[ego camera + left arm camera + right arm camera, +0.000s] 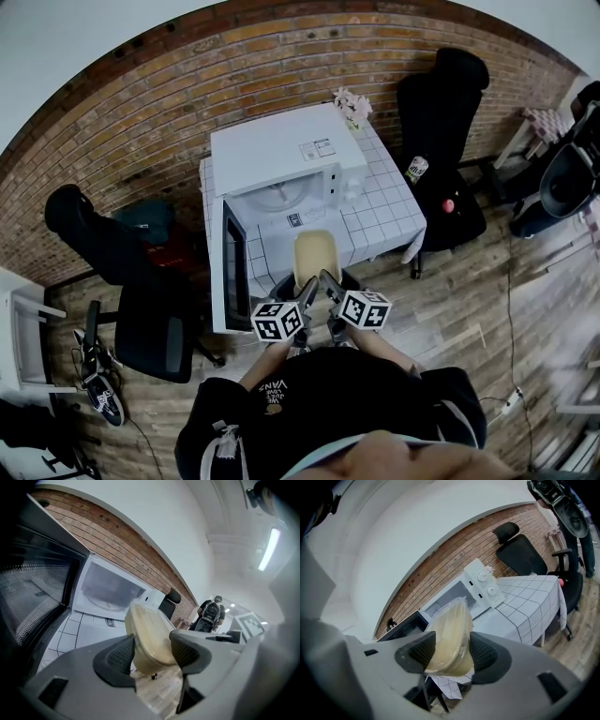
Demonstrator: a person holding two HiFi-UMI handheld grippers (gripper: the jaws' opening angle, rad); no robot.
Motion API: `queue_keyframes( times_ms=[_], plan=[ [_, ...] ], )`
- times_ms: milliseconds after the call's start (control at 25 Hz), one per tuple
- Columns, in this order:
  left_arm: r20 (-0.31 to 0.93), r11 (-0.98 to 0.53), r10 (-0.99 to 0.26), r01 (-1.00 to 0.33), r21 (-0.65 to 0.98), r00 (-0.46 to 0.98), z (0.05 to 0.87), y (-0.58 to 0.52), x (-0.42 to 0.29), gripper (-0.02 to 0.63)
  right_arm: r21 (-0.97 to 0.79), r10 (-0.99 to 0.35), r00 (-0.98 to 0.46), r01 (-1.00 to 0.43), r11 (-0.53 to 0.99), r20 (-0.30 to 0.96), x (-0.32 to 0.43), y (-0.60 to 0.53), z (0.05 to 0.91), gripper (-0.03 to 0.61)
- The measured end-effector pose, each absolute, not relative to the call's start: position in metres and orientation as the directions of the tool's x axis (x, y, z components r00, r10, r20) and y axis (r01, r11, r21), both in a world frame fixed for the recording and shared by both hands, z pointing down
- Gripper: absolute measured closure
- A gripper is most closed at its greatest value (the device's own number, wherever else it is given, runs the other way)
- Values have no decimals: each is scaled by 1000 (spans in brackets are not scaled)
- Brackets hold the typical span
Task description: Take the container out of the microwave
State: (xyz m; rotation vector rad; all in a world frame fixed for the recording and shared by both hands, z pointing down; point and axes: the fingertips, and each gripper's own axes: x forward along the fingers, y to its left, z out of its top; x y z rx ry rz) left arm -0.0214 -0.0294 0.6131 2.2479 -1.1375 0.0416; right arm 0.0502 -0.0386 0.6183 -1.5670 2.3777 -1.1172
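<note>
Container (316, 255) out of the microwave (281, 150), held over the near edge of the table (394, 202). Left gripper (303, 291) and right gripper (330, 283) each clamp its near end. The door (232, 267) stands open. Removal looks done; setting down remains.

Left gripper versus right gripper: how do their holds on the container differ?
The left gripper clamps the container's near-left edge, the right gripper its near-right edge. The left gripper is by the open microwave door, the right gripper away from it. Both are shut on the container, outside the microwave.
</note>
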Motion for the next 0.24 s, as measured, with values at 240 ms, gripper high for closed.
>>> queue_keyframes(
  times_ms=[240],
  plan=[
    [289,-444,-721,-740,506,630,613,-29,-22,364,-609,-827,-471,-765,209,307,50,-39,618,356]
  ],
)
